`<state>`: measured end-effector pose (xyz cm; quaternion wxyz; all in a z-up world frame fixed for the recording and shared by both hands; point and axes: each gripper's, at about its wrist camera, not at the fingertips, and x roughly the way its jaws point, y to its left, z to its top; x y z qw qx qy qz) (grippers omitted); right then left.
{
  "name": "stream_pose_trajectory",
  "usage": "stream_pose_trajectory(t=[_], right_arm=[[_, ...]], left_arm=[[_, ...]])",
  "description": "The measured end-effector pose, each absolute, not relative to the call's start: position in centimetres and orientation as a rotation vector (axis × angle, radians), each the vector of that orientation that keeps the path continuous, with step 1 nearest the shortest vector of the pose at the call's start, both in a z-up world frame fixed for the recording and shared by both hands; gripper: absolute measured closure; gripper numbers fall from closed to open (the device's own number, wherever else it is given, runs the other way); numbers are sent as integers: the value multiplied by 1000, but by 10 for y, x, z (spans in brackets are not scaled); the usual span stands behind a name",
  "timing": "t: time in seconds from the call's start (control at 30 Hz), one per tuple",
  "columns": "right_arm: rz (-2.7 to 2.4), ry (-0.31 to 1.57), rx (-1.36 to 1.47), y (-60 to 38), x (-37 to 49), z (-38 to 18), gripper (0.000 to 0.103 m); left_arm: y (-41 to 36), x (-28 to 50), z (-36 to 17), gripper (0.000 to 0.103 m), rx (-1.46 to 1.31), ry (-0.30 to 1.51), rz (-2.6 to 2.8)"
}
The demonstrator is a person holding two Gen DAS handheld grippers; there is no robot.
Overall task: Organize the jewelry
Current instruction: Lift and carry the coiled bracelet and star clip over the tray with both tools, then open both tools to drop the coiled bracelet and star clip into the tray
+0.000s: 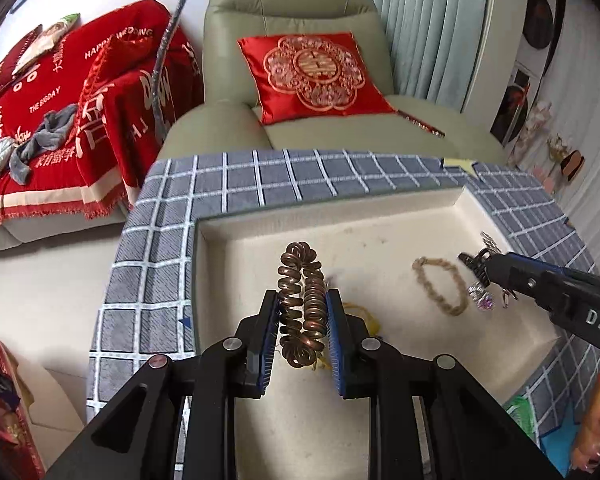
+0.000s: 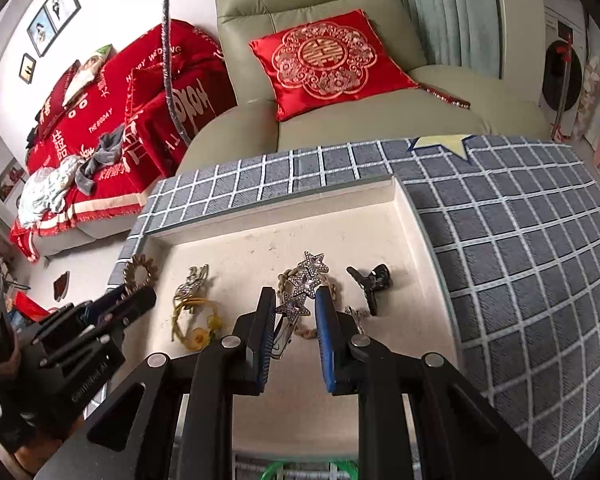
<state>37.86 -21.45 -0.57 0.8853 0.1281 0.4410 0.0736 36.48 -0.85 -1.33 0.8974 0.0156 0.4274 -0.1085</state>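
My left gripper (image 1: 302, 300) is shut on a bronze spiral hair tie (image 1: 301, 300), held over the cream tray (image 1: 236, 248). It also shows in the right wrist view, where the left gripper (image 2: 134, 286) holds the spiral tie (image 2: 141, 272) at the tray's left edge. My right gripper (image 2: 296, 308) is shut on a rhinestone star hair clip (image 2: 306, 282), above a beige braided bracelet (image 2: 332, 284). In the left view the right gripper (image 1: 486, 272) reaches in beside the bracelet (image 1: 440, 284).
In the tray (image 2: 404, 208) lie a black claw clip (image 2: 372, 282), a yellow hair tie with a flower (image 2: 196, 326) and a small silver clip (image 2: 194, 280). The tray sits on a blue checked cloth (image 2: 520, 248). A green armchair with a red cushion (image 2: 328, 62) stands behind.
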Motion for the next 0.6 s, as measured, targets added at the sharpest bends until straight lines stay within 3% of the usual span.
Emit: stream_pose_trajectory(t=[0.6], right_arm=[[125, 975, 207, -204, 396, -43, 80]], left_arm=[[-27, 367, -40, 65, 141, 952, -188]])
